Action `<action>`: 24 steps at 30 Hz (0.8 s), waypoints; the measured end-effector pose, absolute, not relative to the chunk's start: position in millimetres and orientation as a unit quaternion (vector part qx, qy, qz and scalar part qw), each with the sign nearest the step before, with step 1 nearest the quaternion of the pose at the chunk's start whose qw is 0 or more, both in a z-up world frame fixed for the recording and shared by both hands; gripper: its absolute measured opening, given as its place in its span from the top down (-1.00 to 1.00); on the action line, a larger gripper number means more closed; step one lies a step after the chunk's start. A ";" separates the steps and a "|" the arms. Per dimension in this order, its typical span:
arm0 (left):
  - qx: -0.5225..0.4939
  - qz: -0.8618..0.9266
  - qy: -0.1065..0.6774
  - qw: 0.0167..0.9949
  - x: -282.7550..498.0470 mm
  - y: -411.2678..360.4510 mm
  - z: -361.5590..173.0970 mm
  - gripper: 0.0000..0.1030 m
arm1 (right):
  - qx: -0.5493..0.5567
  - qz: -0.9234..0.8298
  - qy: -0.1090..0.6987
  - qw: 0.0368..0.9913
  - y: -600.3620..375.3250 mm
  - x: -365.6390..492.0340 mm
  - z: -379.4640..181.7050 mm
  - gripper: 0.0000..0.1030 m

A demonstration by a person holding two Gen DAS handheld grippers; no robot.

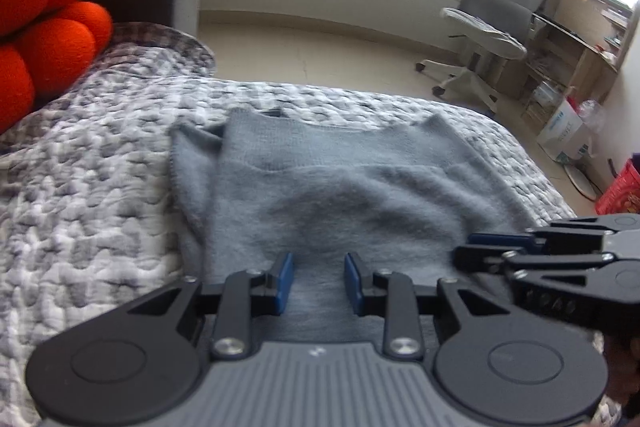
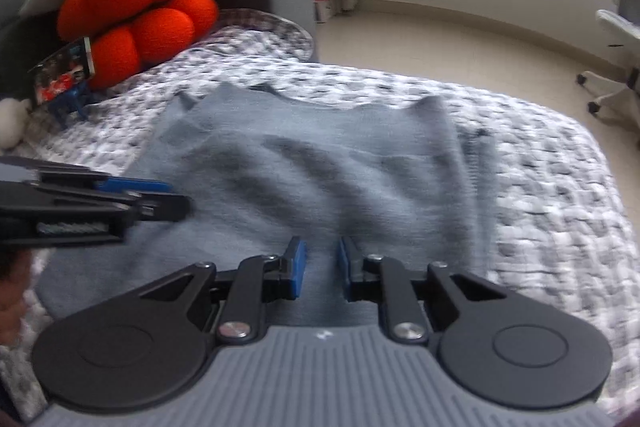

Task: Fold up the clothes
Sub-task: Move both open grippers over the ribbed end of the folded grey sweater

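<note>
The left hand-held gripper (image 1: 318,281) is seen poised over the near edge of a grey-blue sweater (image 1: 332,195), its blue pads set narrowly apart with cloth visible in the gap; no grip can be confirmed. The right hand-held gripper (image 2: 322,269) is likewise held over the sweater's near edge, just beside the left, jaws narrow and clamped on nothing. The sweater is spread, partly folded, on a grey quilted bed (image 1: 88,195). An orange cushion (image 2: 152,11) is noted at the bed's far left.
</note>
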State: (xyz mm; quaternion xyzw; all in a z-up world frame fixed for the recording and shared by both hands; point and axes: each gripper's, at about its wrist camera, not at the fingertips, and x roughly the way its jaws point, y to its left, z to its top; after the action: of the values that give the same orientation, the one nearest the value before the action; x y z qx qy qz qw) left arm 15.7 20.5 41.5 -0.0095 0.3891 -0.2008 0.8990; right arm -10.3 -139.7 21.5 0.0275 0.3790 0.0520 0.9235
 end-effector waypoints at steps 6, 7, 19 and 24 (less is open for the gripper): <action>-0.035 -0.190 0.392 0.900 15.2 41.9 40.7 0.43 | 0.054 0.003 0.377 0.924 -169.7 -17.5 24.2 0.68; -0.035 -0.188 0.392 0.900 14.9 42.9 40.5 0.43 | 0.055 -0.009 0.377 0.924 -174.0 -18.7 24.7 0.68; -0.054 -0.177 0.394 0.900 14.1 49.9 40.3 0.43 | 0.043 -0.061 0.381 0.921 -190.1 -29.1 25.4 0.44; -0.059 -0.164 0.386 0.906 11.2 51.0 43.7 0.42 | 0.022 -0.059 0.377 0.924 -184.3 -28.5 26.7 0.46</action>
State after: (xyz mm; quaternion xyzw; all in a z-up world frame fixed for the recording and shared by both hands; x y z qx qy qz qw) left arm 11.2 51.0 43.7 -0.0585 0.3860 -0.1645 0.9058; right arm -28.5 -184.3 26.7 0.0221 0.3772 -0.0586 0.9240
